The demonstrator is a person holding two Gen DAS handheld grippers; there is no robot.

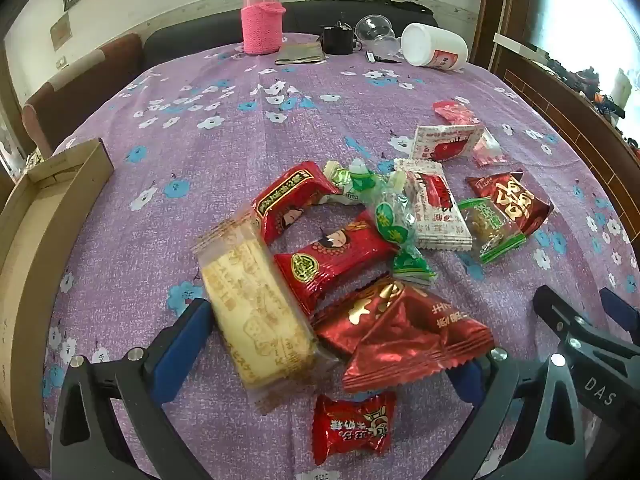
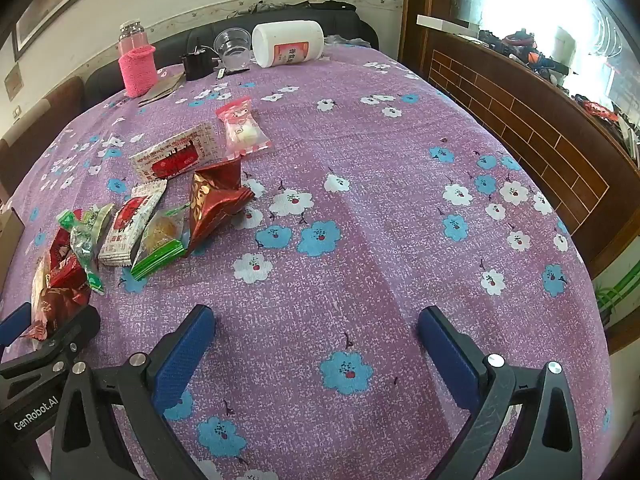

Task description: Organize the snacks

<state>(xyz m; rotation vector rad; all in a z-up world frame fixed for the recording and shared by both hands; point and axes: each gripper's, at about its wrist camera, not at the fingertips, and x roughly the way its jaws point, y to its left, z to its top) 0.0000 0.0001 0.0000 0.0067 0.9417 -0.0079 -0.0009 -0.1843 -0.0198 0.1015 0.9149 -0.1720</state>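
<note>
Left claw [image 1: 328, 344] spread wide, the yellow biscuit packet [image 1: 256, 312] lying between its tips: light, crinkly, crumbly, so pinch its long sides gently. Right claw [image 2: 316, 344] spread, empty over the table [image 2: 360, 160].

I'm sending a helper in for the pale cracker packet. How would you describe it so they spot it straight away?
On the purple flowered tablecloth, find the heap of snack wrappers in the middle. At the heap's edge nearest the cardboard box lies the cracker packet. It is the only clear, long wrapper with a cream-yellow biscuit inside; its neighbours are red foil packs.
</note>
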